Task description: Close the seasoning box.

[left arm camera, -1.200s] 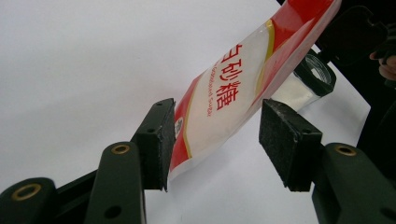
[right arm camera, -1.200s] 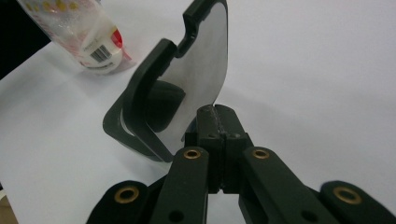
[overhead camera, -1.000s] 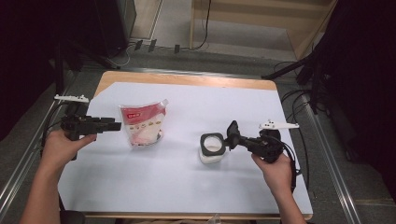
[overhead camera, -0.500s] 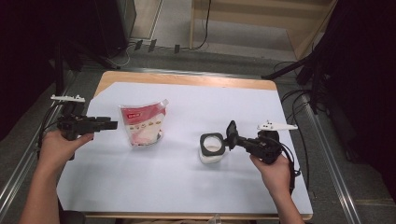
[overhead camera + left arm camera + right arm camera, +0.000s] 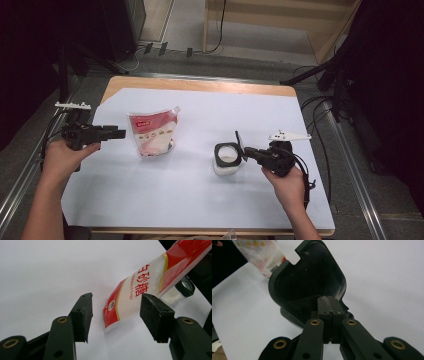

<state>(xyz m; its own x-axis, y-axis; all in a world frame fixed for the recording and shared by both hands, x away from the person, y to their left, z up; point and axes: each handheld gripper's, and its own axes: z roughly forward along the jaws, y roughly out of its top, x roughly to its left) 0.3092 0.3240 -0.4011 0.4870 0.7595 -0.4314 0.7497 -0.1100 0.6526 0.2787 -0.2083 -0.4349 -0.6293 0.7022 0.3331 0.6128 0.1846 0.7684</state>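
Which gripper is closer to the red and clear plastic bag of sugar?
The left. The left gripper sits just beside the red and clear plastic sugar bag, open jaws pointing at it. The right gripper is far across the table, by the white jar with a black lid.

Around your white sheet point(image 5: 200, 200)

The white sheet covers almost all of the wooden tabletop point(image 5: 200, 85), whose bare edge shows along the sheet's far side. Metal rails point(image 5: 350, 165) run just beside the sheet on its left and right. Beyond its far edge you see cables point(image 5: 165, 49) on the grey floor point(image 5: 250, 65), and a pale wooden frame point(image 5: 280, 20) stands farther back.
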